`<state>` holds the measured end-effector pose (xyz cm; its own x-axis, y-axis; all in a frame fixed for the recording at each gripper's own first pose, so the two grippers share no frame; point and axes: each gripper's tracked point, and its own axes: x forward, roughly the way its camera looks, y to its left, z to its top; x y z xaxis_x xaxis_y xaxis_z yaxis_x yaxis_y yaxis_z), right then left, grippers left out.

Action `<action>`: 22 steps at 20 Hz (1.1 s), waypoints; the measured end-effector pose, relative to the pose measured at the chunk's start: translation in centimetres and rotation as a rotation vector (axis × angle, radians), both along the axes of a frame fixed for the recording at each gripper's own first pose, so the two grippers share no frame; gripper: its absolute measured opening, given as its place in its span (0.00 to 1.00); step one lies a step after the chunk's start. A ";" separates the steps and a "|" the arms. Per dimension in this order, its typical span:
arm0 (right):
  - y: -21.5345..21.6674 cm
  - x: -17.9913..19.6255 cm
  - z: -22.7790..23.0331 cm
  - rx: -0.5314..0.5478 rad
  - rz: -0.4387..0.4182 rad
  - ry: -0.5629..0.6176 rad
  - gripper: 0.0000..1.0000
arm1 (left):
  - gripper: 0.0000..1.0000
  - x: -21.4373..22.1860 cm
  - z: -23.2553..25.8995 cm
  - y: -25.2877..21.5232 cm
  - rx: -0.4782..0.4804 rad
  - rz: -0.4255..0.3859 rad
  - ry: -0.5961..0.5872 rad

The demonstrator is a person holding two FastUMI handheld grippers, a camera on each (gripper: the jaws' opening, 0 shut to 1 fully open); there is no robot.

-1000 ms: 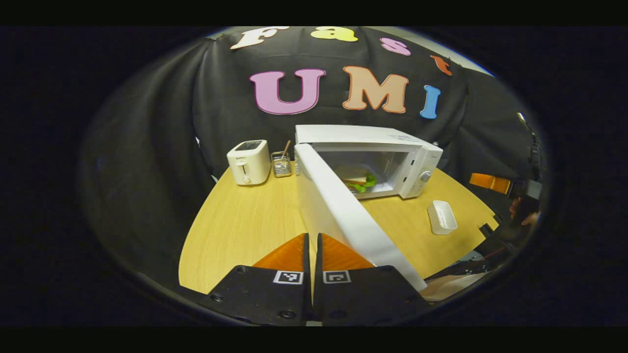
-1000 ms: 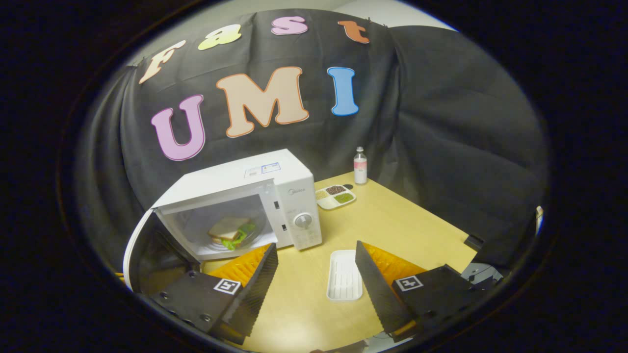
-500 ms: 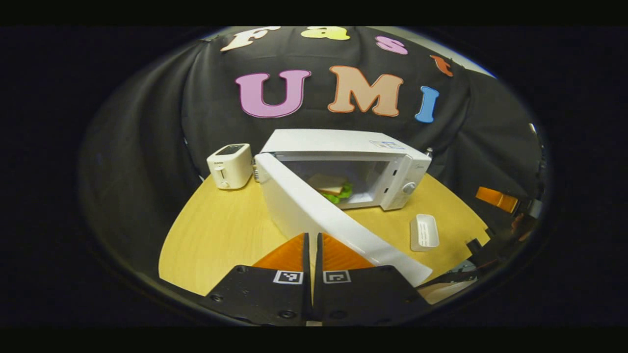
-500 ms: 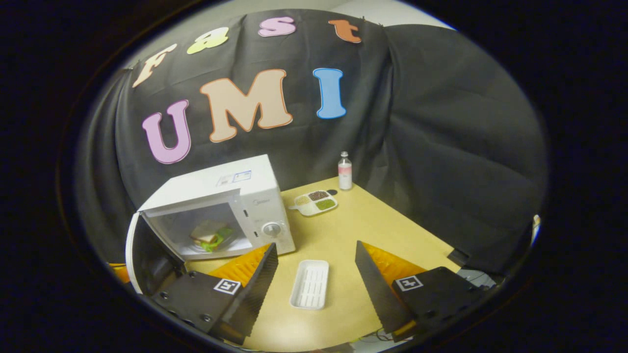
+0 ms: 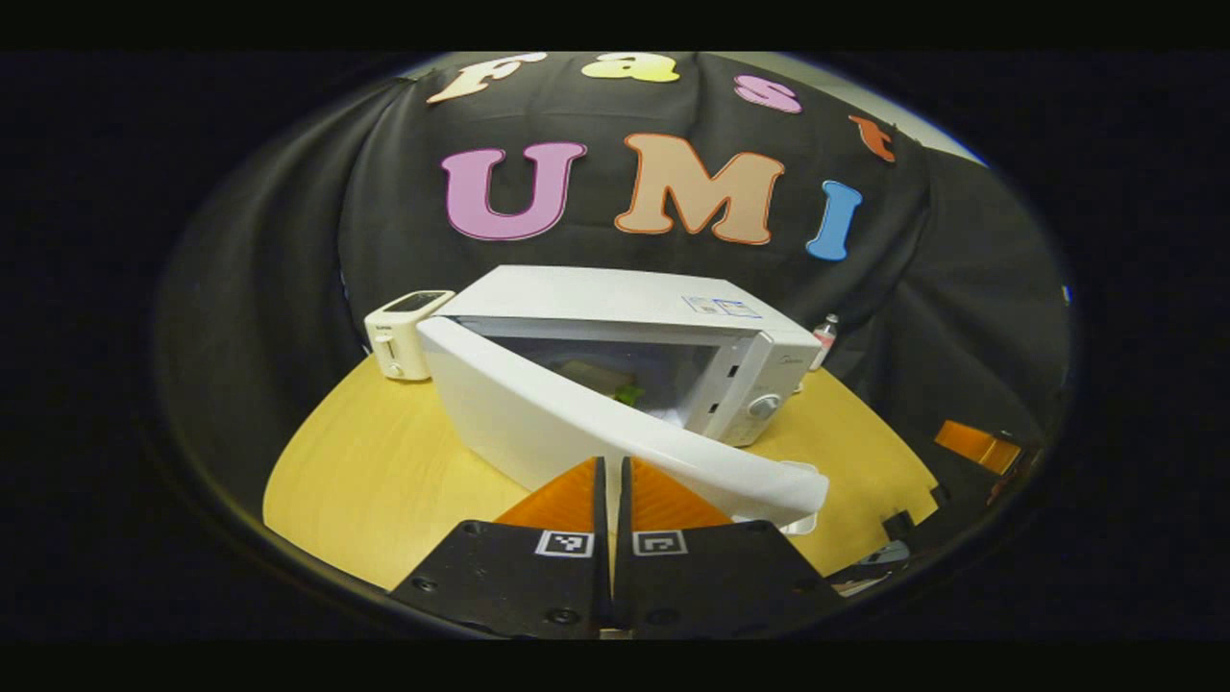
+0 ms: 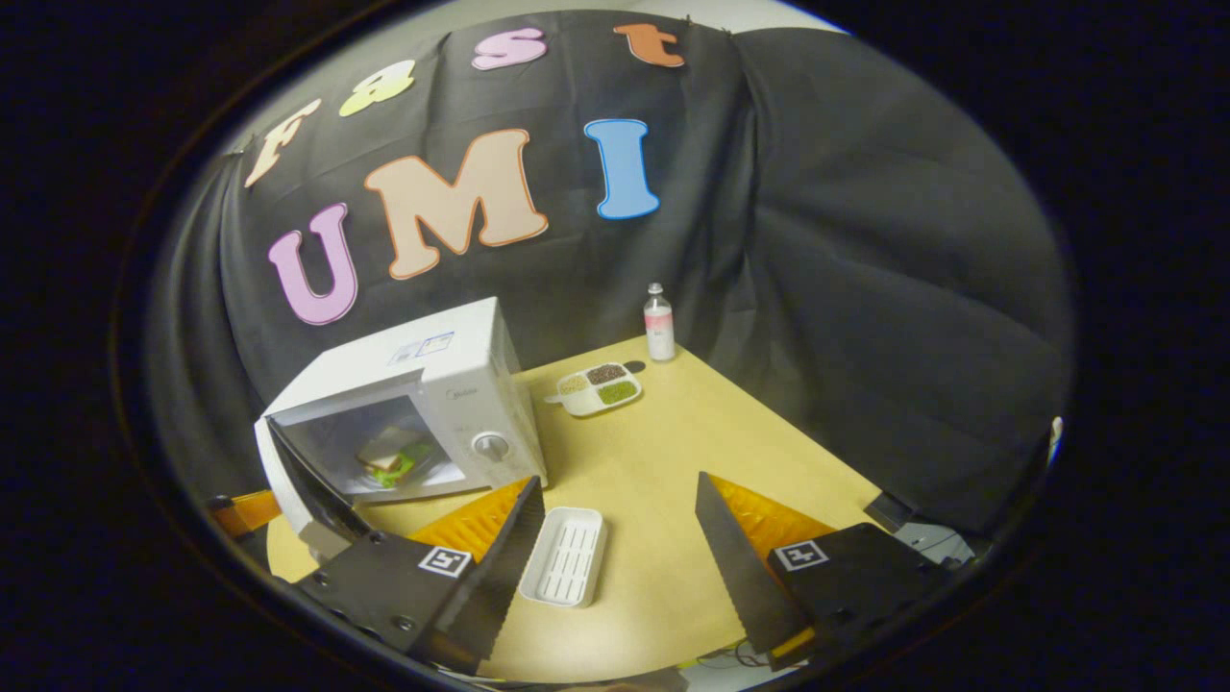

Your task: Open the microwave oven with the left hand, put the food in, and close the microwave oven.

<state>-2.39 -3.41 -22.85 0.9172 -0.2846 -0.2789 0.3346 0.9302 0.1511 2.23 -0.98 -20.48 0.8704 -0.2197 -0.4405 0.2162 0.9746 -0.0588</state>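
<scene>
So we've got a boxy white microwave on a pale wood-grain desk, its smooth curved door part-open. Our left gripper has its orange ridged fingers pressed together, tips right up against the door's outer face. The sandwich with green leaf sits inside the oven. The right gripper view adds a ribbed white tray between the wide-apart fingers of our right gripper, a sectioned dish and a bottle. The left gripper view gives us a toaster.
</scene>
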 end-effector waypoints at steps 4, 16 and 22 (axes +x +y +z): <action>-1.5 0.7 -0.3 0.020 0.030 0.005 0.92 | 0.01 1.1 0.1 -2.4 -0.022 0.030 -0.002; -4.3 2.1 -0.8 0.059 0.116 0.026 0.98 | 0.01 5.5 0.0 -7.9 -0.074 0.057 -0.024; -5.4 1.5 -0.2 0.043 0.114 0.020 0.98 | 0.01 7.4 -0.8 -8.7 -0.041 0.052 -0.013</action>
<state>-0.88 -8.78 -23.08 0.9370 -0.1658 -0.3074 0.2301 0.9552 0.1861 9.66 -9.66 -21.31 0.8868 -0.1913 -0.4207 0.1661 0.9814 -0.0962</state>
